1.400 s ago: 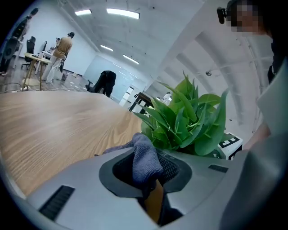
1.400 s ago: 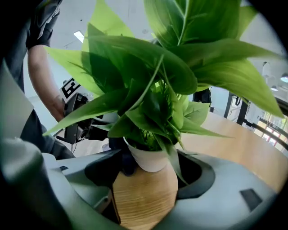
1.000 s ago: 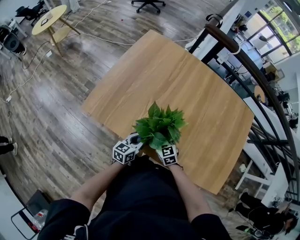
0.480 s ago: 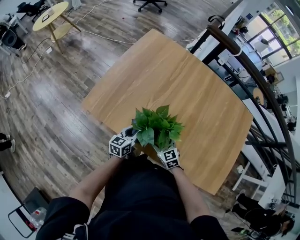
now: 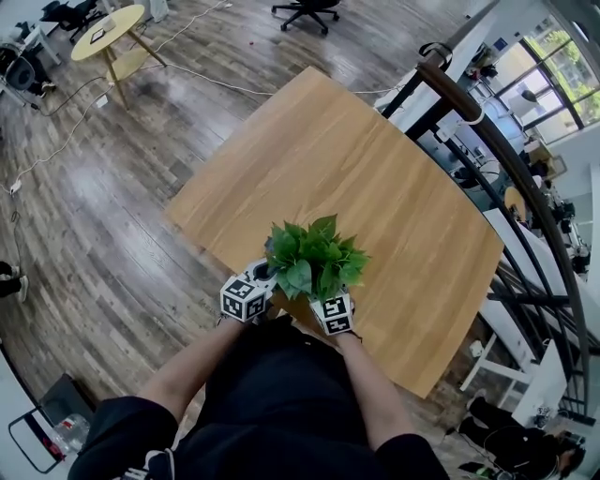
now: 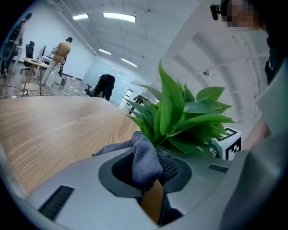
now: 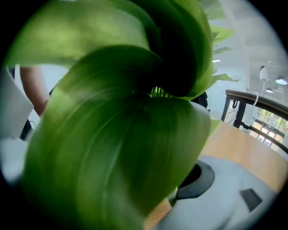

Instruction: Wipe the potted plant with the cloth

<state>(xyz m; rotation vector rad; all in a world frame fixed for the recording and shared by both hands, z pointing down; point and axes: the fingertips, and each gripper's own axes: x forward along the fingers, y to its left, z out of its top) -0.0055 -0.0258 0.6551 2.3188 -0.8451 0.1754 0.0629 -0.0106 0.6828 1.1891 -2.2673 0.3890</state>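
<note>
forearms [image 5: 192, 367]: bare, reaching from dark clothing at the bottom of the head view to the near edge of the light wooden surface [image 5: 375, 169], one to each gripper.

left gripper [image 5: 266, 277] [image 6: 148, 173]: low at the near edge, on the near left side of the plant. Its jaws are drawn in narrow and pinch a fold of cloth between the dark pads; only a thin slit of wood shows below the fold.

grey woven cloth [image 6: 145, 158]: bunched up out of the left jaws, one flap trailing left over the grey jaw body, its top touching the lowest leaves.

right gripper [image 5: 329, 294] [image 7: 182, 191]: on the near right side of the plant, marker cube facing up. Broad leaves fill its own view and cover one jaw; only the right-hand jaw with its dark pad shows, so I cannot tell how far the jaws stand apart or whether they hold anything.

green leafy potted plant [image 5: 314, 258] [image 6: 186, 119] [image 7: 119, 134]: upright between the two grippers, near the surface's near edge; the pot is hidden under the leaves.

beyond: the rest of the surface lies bare; a round yellow side table [image 5: 108, 26] stands well off on the plank floor, and a dark curved railing [image 5: 487, 127] runs along the right.
</note>
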